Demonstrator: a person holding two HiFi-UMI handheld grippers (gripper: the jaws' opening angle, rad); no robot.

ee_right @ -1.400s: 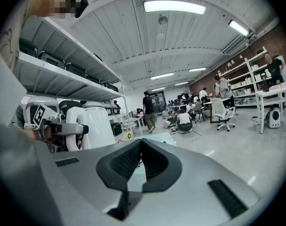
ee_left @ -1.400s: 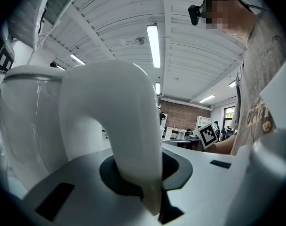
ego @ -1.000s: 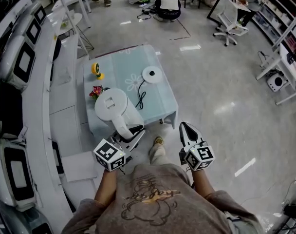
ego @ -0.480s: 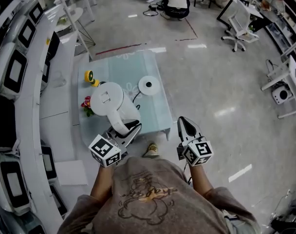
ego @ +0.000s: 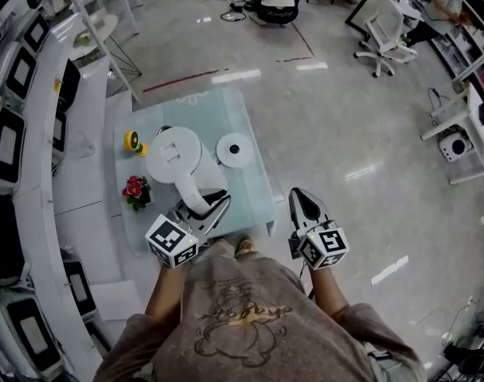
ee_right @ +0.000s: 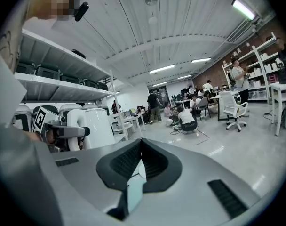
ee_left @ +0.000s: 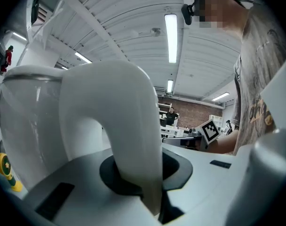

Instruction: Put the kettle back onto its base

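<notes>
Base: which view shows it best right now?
Head view: the whole round base sits on the table beside the kettle. Right gripper view catches only a sliver between its jaws; left gripper view shows none.

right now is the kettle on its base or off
Off: the kettle is held by its handle in the left gripper, beside the bare round base.
</notes>
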